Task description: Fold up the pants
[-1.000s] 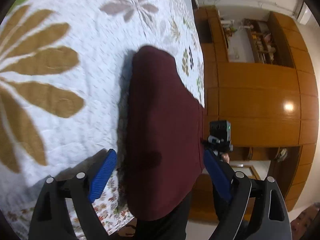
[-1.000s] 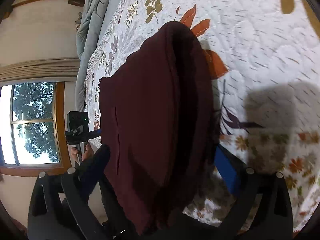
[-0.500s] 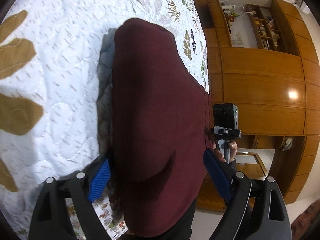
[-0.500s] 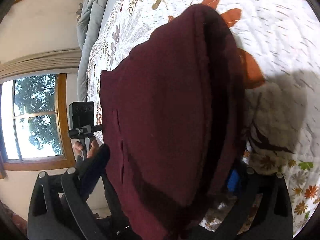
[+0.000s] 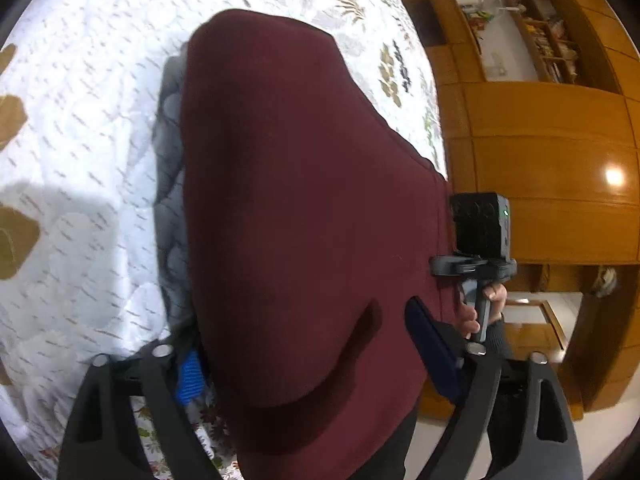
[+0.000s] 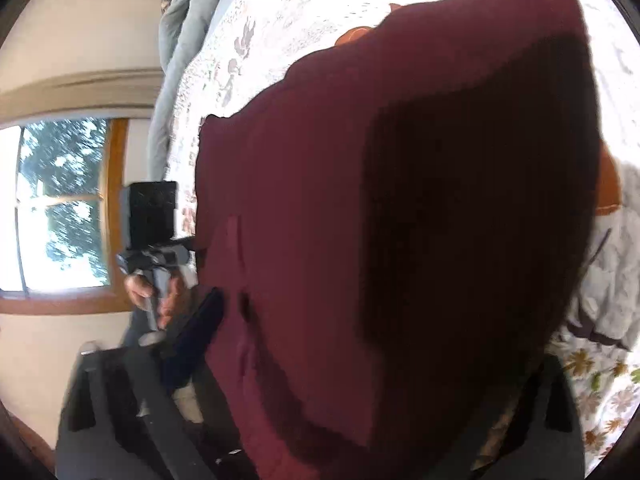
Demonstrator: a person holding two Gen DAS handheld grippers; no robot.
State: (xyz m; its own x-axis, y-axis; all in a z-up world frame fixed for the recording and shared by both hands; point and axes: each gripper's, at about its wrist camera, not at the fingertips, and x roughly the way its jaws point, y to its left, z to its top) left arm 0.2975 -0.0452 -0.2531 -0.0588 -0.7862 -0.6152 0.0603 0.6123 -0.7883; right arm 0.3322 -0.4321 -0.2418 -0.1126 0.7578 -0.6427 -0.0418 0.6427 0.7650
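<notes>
Pants: the maroon pants lie bunched on the bed, filling the middle of both wrist views and draping over the bed's near edge toward the cameras.
Bed: a white quilt with brown and rust leaf prints lies under the cloth; a grey blanket runs along its far side in the right wrist view.
Left gripper: the left gripper has its blue fingers spread wide, one on each side of the cloth fold (no pinch visible), with the fabric lying between and over them.
Right gripper: the right gripper is mostly buried by the pants; one dark finger shows at the left, the other is hidden under the fabric, so I cannot tell whether it grips.
Across the views: each camera sees the other handheld unit just beside the cloth's edge, with a hand wrapped round its grip.
Background: wooden wardrobe on one side, a window on the other.
</notes>
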